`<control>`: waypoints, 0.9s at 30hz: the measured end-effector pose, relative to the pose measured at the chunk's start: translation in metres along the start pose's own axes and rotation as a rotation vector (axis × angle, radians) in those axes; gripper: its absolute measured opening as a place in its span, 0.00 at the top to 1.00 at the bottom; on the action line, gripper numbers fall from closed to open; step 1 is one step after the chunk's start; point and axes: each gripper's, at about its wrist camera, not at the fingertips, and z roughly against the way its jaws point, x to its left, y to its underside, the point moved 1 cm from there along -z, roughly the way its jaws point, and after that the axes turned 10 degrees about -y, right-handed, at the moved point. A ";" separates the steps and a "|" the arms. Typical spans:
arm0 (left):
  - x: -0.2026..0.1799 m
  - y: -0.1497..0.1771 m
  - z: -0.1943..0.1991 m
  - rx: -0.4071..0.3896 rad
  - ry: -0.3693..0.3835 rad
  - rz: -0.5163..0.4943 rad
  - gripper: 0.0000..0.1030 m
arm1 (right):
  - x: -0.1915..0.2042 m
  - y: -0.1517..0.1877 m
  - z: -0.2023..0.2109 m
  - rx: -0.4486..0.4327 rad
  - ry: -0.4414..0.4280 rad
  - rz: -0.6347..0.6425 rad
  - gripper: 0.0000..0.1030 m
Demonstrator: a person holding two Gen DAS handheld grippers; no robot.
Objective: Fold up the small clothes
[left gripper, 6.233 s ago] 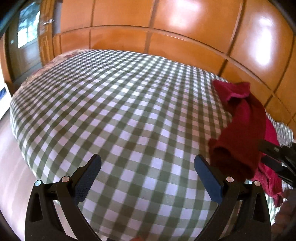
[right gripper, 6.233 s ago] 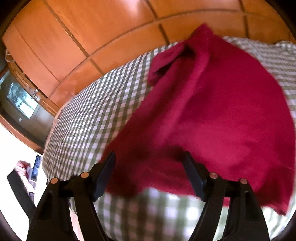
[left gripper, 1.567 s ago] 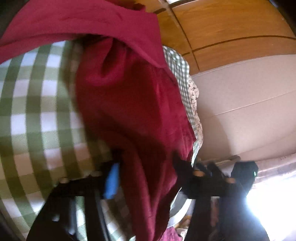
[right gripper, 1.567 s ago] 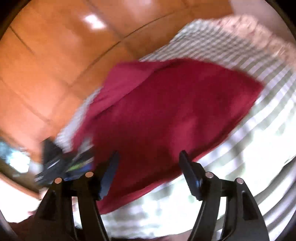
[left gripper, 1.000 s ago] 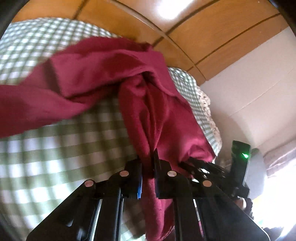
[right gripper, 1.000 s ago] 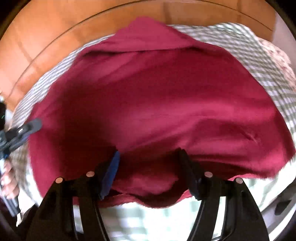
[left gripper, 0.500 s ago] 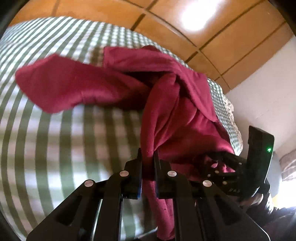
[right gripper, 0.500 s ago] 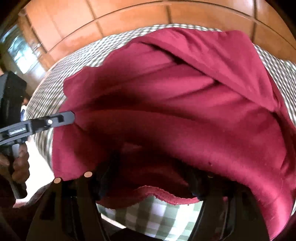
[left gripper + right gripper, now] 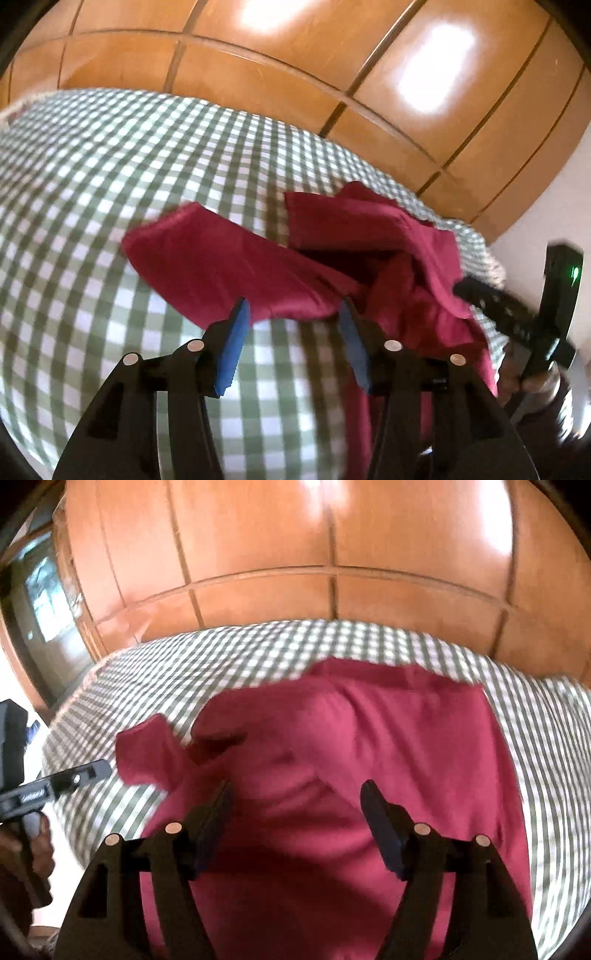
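A dark red garment lies crumpled on the green-and-white checked bed, with one flap spread to the left. My left gripper hovers just short of the garment's near edge. Its jaws are opening and its blue pads press on nothing. In the right wrist view the same garment fills the middle, and my right gripper hangs open above it, holding nothing. Each gripper shows at the edge of the other's view: the right gripper at the right, the left gripper at the left.
Orange wooden wardrobe panels run along the far side of the bed. A person's hand holds the left gripper's handle beyond the bed's left edge. Bare checked sheet stretches left of the garment.
My left gripper, which was shut on a fold of the red garment, has opened and let it go. The cloth now lies on the bed. Both grippers have drawn back from it.
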 end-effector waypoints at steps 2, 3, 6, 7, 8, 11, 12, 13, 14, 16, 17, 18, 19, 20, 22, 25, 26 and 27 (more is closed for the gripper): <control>-0.002 -0.003 -0.006 0.013 0.007 0.000 0.37 | 0.002 -0.013 -0.025 0.028 0.059 0.052 0.33; -0.004 -0.004 -0.010 0.024 0.007 -0.011 0.37 | 0.004 -0.017 -0.042 0.063 0.103 0.092 0.35; -0.005 -0.005 -0.021 0.048 -0.056 -0.045 0.33 | 0.000 -0.023 -0.061 0.123 0.124 0.104 0.90; -0.002 -0.004 -0.025 0.059 -0.071 -0.047 0.33 | -0.003 -0.026 -0.056 0.092 0.142 0.105 0.93; -0.001 -0.002 -0.027 0.068 -0.077 -0.045 0.33 | -0.009 -0.028 -0.044 0.054 0.149 0.093 0.93; 0.005 -0.001 -0.033 0.081 -0.086 -0.038 0.33 | -0.047 -0.034 -0.005 -0.037 0.137 -0.027 0.93; 0.007 -0.002 -0.034 0.084 -0.090 -0.036 0.33 | -0.068 -0.036 0.012 -0.071 0.150 -0.081 0.93; 0.009 -0.003 -0.035 0.084 -0.093 -0.034 0.33 | -0.085 -0.035 0.025 -0.092 0.157 -0.125 0.93; 0.010 -0.004 -0.035 0.083 -0.095 -0.033 0.33 | -0.111 -0.032 0.040 -0.114 0.179 -0.186 0.93; 0.010 -0.006 -0.034 0.078 -0.104 -0.037 0.33 | -0.145 -0.027 0.060 -0.138 0.252 -0.255 0.93; 0.010 -0.009 -0.035 0.074 -0.109 -0.038 0.33 | -0.167 -0.022 0.069 -0.143 0.293 -0.303 0.93; 0.010 -0.011 -0.034 0.070 -0.112 -0.038 0.33 | -0.186 -0.016 0.077 -0.147 0.318 -0.350 0.93; 0.010 -0.014 -0.034 0.068 -0.114 -0.036 0.33 | -0.208 -0.010 0.085 -0.151 0.353 -0.402 0.93; 0.010 -0.015 -0.033 0.066 -0.115 -0.035 0.33 | -0.234 0.000 0.096 -0.154 0.413 -0.453 0.93; 0.008 -0.021 -0.034 0.062 -0.118 -0.040 0.33 | -0.276 0.017 0.111 -0.160 0.486 -0.553 0.93; 0.003 -0.033 -0.038 0.057 -0.121 -0.045 0.33 | -0.340 0.047 0.130 -0.172 0.511 -0.736 0.93; 0.003 -0.037 -0.041 0.057 -0.121 -0.045 0.33 | -0.352 0.054 0.133 -0.175 0.519 -0.772 0.92; 0.001 -0.043 -0.045 0.057 -0.123 -0.045 0.33 | -0.368 0.064 0.138 -0.182 0.522 -0.818 0.89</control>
